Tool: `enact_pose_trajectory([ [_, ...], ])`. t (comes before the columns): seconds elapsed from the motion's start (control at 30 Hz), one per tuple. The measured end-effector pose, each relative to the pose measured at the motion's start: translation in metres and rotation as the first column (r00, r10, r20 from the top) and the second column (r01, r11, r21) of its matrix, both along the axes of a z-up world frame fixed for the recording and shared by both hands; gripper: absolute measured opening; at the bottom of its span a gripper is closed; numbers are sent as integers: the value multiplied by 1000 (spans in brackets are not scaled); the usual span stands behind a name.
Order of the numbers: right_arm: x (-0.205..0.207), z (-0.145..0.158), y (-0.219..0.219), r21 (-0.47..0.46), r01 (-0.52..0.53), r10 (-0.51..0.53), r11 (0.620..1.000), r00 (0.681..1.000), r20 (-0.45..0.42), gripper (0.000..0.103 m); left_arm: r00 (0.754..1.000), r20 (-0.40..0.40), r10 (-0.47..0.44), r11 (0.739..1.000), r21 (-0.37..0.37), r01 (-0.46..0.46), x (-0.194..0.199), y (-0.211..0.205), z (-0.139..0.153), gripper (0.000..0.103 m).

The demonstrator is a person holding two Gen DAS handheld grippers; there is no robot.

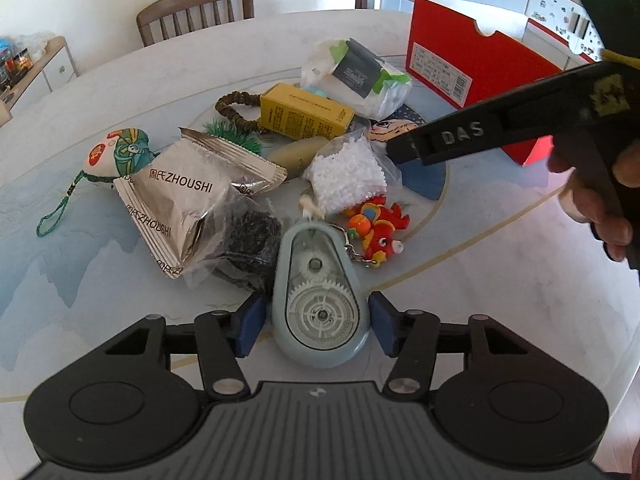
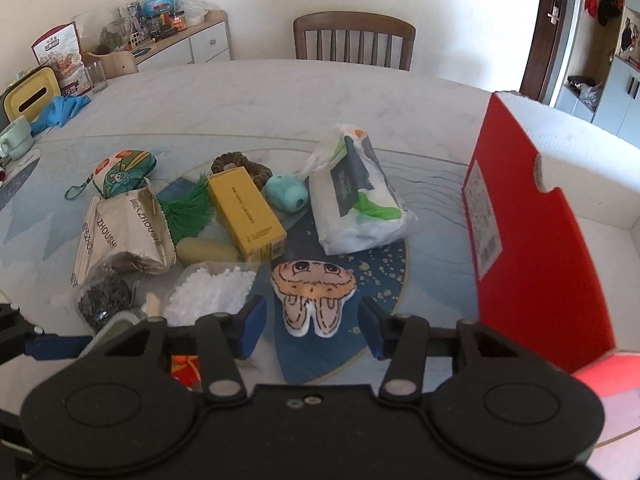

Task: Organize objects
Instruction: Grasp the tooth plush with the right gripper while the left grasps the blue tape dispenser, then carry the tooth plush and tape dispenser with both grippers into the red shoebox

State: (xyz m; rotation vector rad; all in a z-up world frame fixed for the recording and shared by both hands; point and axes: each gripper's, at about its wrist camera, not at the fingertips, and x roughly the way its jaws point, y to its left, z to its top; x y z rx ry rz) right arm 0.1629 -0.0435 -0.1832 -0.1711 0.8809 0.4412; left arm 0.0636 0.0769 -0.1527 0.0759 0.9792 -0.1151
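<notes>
The left hand-held gripper (image 1: 318,326) has its blue pads (image 1: 250,328) spread to either side of a grey-blue correction tape dispenser (image 1: 318,300) lying on the tabletop (image 1: 120,288); the pads sit just beside its wide end, and whether they touch it cannot be told. Just ahead of that gripper lie a red-and-orange dragon keychain (image 1: 376,232) to the right, a black scouring pad in a clear bag (image 1: 244,240) to the left, and a silver ZHOUSHI snack packet (image 1: 188,196) further left. Beyond them are a bag of white beads (image 1: 348,176) and a yellow carton (image 1: 306,112).

The right hand-held gripper (image 2: 314,328) hangs with its jaws apart and nothing between them, above a flat cartoon face plush (image 2: 312,288) on a dark blue round mat (image 2: 380,280). To its right stands an open red box (image 2: 540,248); ahead lies a white tissue pack (image 2: 356,204).
</notes>
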Motion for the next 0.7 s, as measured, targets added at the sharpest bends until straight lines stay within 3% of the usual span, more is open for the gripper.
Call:
enact_pose_trajectory([
  [0.37, 9, -6, 2, 35, 28, -27, 999, 999, -40, 35, 999, -18, -35, 999, -24, 34, 0, 6, 3, 51],
  [0.7, -1, 2, -9, 47, 72, -71, 996, 997, -34, 32, 996, 4, -94, 993, -67, 95, -5, 9, 11, 51],
])
